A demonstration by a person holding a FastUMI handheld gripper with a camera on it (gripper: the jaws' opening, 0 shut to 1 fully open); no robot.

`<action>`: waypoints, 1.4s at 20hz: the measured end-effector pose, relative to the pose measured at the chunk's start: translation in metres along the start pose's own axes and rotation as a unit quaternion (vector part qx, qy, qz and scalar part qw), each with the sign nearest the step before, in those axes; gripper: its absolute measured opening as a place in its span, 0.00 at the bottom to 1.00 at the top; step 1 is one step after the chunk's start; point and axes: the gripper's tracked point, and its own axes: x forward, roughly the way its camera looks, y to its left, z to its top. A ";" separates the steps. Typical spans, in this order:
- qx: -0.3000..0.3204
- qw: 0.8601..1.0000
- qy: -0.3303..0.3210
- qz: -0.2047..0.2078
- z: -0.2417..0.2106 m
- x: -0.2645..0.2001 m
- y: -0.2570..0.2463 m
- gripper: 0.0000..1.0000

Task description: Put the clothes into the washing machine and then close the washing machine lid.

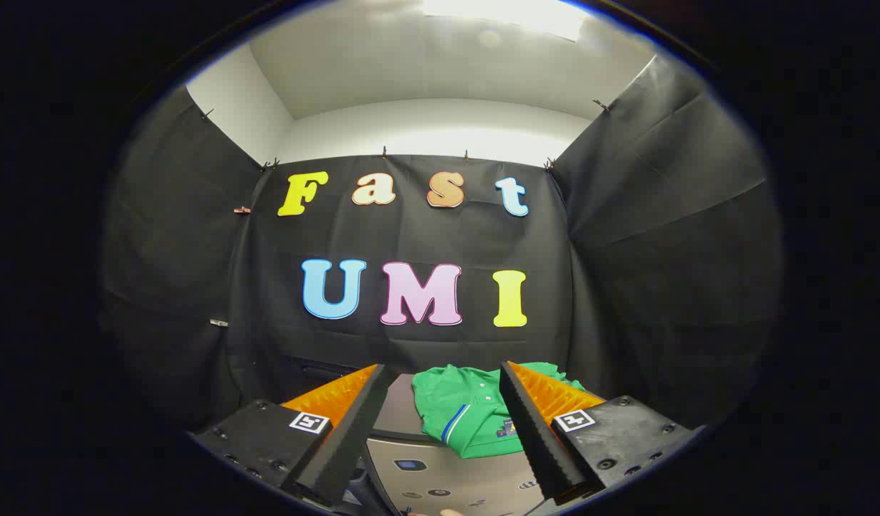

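1. Nearest us, our gripper (440, 423) has its fingers spread wide, holding nothing.
2. Just below and between them we see the washing machine (447, 476), its pale control panel facing us and its lid apparently still down.
3. Beyond the fingertips, a green shirt (461, 416) lies crumpled on top of the machine, partly behind our right finger.
4. We judge the risk to be pinching only a loose fold, so the shirt slips free, or trapping a sleeve under the lid when we shut it.
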 end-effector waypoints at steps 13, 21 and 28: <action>-0.009 1.000 0.010 -0.001 -0.004 0.004 -0.001 0.98; -0.009 1.000 0.015 0.014 -0.008 0.011 0.008 0.98; -0.005 0.999 0.026 0.022 -0.016 0.017 0.013 0.98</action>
